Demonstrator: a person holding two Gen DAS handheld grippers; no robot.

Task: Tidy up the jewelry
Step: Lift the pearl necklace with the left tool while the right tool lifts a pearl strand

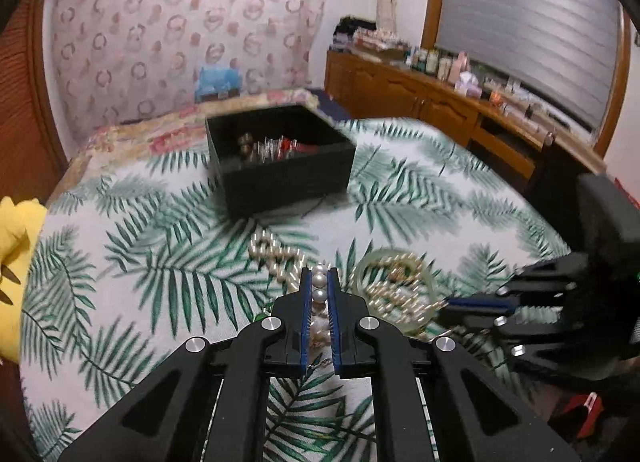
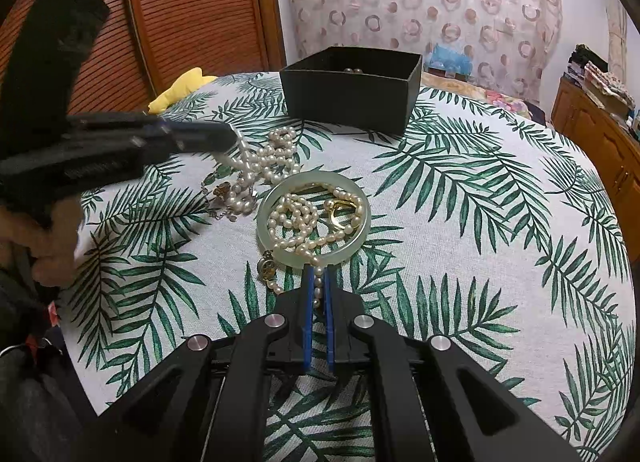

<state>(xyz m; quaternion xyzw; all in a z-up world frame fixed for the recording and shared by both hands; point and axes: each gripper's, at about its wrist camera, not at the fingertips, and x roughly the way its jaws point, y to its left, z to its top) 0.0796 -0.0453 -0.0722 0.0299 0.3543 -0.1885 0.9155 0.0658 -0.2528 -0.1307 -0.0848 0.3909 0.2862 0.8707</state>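
My left tool (image 1: pixel 319 282) is clamped on a strand of large pearls (image 1: pixel 319 281), with 3 or 4 beads showing between its blue pads; the rest of that pearl necklace trails off in a loose heap (image 2: pixel 269 161) on the leaf-print cloth (image 2: pixel 460 230) covering the surface. From the right wrist view I see this same left tool (image 2: pixel 224 136) coming in from the left, blurred, with the strand hanging from its tip.

My right tool (image 2: pixel 318 282) is also closed, pinching a thinner string of small pearls (image 2: pixel 318 285) just at the near rim of a pale green bangle (image 2: pixel 264 236). That small-pearl necklace coils inside the bangle's ring (image 2: pixel 298 218), alongside a gold piece (image 2: pixel 340 211). A round gold clasp or pendant (image 2: pixel 267 268) lies just outside the bangle's near-left edge.

The black open box (image 2: pixel 352 102) sits farther back on the cloth, well apart from the loose jewelry; in the left wrist view I see beads and something red already inside it (image 1: pixel 276 148). A yellow soft item (image 2: pixel 182 88) lies at the far left edge.
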